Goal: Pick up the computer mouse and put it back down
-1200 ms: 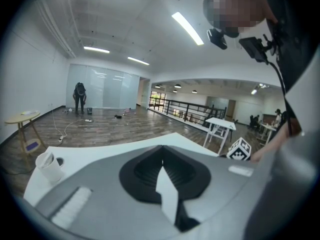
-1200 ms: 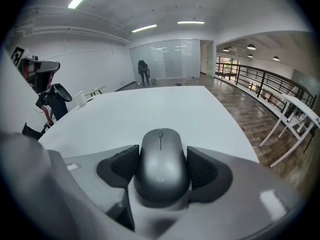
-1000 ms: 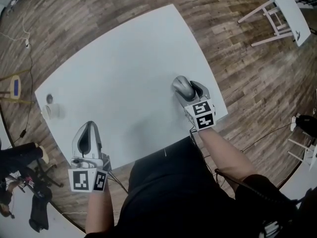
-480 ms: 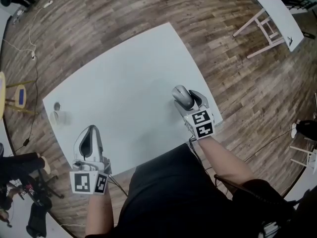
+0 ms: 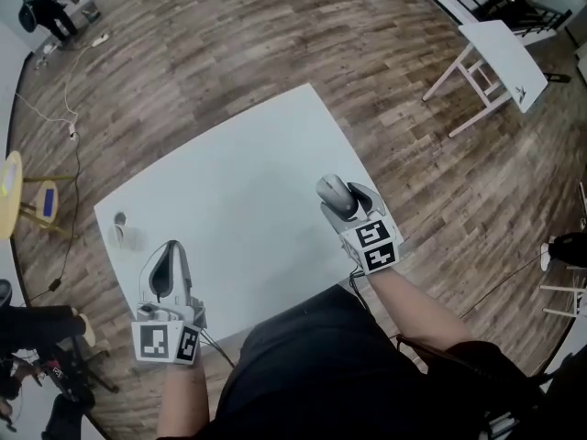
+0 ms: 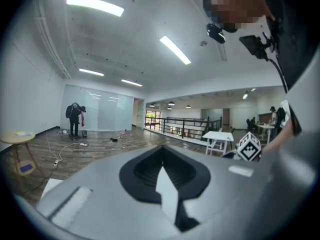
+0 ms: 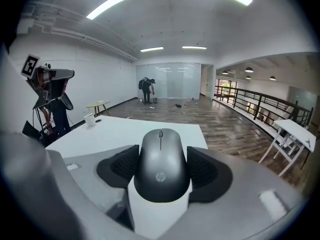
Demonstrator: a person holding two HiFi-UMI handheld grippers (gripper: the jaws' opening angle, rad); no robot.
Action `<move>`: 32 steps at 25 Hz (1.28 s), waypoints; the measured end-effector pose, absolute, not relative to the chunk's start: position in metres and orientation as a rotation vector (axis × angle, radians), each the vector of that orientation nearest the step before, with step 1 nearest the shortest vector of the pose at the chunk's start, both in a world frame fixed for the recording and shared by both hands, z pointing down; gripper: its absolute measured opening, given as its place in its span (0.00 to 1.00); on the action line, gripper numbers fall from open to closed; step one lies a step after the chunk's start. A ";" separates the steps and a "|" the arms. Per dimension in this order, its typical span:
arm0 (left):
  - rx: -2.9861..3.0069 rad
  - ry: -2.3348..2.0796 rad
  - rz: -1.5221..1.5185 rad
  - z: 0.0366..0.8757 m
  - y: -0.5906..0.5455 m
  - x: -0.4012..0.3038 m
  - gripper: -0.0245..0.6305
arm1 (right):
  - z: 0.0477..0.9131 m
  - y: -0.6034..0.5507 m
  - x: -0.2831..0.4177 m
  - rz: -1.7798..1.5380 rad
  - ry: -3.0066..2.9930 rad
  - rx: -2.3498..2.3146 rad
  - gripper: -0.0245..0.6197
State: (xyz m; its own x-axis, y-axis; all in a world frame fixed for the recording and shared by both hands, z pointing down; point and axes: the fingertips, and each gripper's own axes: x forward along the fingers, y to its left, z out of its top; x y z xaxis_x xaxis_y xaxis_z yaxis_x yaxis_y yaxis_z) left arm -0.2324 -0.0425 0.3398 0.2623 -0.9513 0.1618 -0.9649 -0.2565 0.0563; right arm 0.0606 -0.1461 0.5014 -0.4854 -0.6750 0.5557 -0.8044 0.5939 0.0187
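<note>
A dark grey computer mouse point(image 5: 334, 193) hangs in the air above the white table's point(image 5: 229, 191) near right edge. My right gripper point(image 5: 345, 202) is shut on it. In the right gripper view the mouse point(image 7: 161, 161) fills the space between the two black pads point(image 7: 119, 167), which press on its sides, nose pointing away from me. My left gripper point(image 5: 165, 266) is held over the table's near left corner. It is shut with nothing in it, and in the left gripper view its tips point(image 6: 162, 156) meet, pointing out into the room.
A white cup point(image 5: 127, 237) and a small dark object point(image 5: 119, 218) stand near the table's left edge. A white side table point(image 5: 495, 53) stands on the wooden floor at the right, and a yellow round table point(image 5: 9, 186) at the left. A person point(image 7: 146, 90) stands far off.
My right gripper has risen with the mouse in it. The left gripper has risen as well. The table now looks smaller and farther below both.
</note>
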 end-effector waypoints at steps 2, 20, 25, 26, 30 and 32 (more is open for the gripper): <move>2.388 -1.830 0.128 0.336 -0.041 -0.233 0.04 | 0.490 -0.145 0.059 0.315 -2.325 1.177 0.50; 2.453 -1.891 0.006 0.307 -0.033 -0.241 0.04 | 0.426 -0.132 0.058 0.258 -2.405 1.222 0.50; 2.454 -1.892 -0.005 0.305 -0.033 -0.240 0.04 | 0.417 -0.134 0.050 0.245 -2.430 1.213 0.50; 2.452 -1.893 -0.005 0.306 -0.034 -0.241 0.04 | 0.415 -0.136 0.048 0.241 -2.432 1.213 0.50; 2.441 -1.903 0.000 0.306 -0.035 -0.247 0.04 | 0.413 -0.139 0.044 0.234 -2.434 1.209 0.50; 2.438 -1.907 -0.002 0.306 -0.035 -0.248 0.04 | 0.415 -0.139 0.045 0.238 -2.432 1.209 0.50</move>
